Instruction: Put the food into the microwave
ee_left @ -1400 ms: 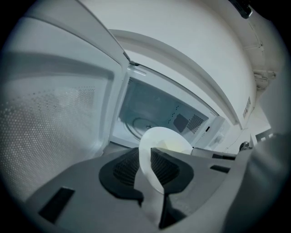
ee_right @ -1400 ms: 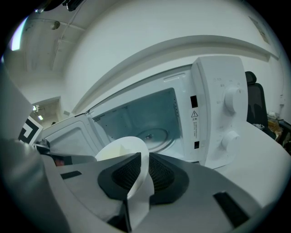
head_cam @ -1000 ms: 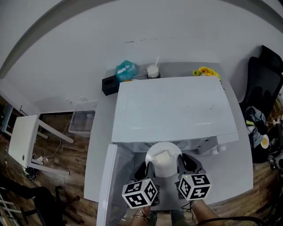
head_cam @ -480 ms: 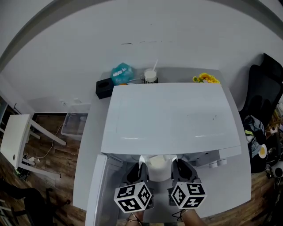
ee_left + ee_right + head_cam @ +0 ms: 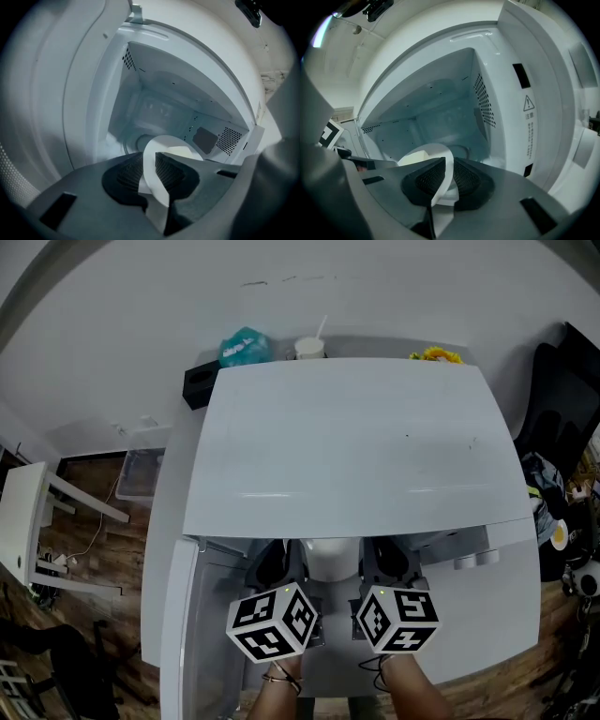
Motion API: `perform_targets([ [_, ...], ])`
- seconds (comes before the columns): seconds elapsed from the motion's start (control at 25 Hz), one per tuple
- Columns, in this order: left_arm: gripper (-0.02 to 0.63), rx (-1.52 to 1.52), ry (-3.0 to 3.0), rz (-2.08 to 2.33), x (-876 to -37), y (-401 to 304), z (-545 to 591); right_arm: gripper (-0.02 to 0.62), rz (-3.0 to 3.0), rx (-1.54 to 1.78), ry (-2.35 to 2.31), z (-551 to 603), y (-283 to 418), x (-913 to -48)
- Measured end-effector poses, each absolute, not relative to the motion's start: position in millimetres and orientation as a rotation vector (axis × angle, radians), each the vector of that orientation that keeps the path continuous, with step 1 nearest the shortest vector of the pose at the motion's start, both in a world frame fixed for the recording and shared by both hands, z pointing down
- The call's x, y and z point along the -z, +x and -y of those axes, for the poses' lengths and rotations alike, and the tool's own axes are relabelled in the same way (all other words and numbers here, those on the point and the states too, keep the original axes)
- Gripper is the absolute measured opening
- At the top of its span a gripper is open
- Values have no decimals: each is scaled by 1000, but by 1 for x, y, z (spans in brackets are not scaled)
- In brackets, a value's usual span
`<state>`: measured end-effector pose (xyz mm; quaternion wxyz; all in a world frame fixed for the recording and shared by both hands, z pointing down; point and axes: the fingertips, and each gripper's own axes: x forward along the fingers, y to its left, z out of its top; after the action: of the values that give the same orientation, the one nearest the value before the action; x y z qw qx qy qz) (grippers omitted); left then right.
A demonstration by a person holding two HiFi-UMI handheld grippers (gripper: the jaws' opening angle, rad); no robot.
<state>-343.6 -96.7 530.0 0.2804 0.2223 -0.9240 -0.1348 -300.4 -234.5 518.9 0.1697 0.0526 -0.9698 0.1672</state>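
Note:
A white plate (image 5: 330, 557) with a pale block of food (image 5: 180, 151) is held level at the mouth of the white microwave (image 5: 356, 437). Most of the plate is hidden under the microwave's top in the head view. My left gripper (image 5: 281, 568) is shut on the plate's left rim (image 5: 151, 174). My right gripper (image 5: 382, 566) is shut on its right rim (image 5: 443, 180). Both gripper views look into the open cavity (image 5: 440, 117), with the food (image 5: 415, 158) just inside the opening. The turntable area (image 5: 138, 140) lies beyond the plate.
The microwave door (image 5: 183, 634) hangs open at the left. Behind the microwave stand a teal packet (image 5: 242, 346), a cup with a straw (image 5: 307, 346), yellow flowers (image 5: 433, 354) and a black box (image 5: 197, 382). A black chair (image 5: 562, 399) is at the right.
Both grippers have carried the plate forward from in front of the microwave into its opening. The plate has gone mostly out of sight under the top.

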Motion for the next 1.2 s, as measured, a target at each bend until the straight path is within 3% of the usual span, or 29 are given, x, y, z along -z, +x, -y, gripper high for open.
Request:
perform_targets([
  [1.2, 83, 277, 576, 2560, -545, -384, 106, 66, 2721, -379, 261, 240, -336, -538],
])
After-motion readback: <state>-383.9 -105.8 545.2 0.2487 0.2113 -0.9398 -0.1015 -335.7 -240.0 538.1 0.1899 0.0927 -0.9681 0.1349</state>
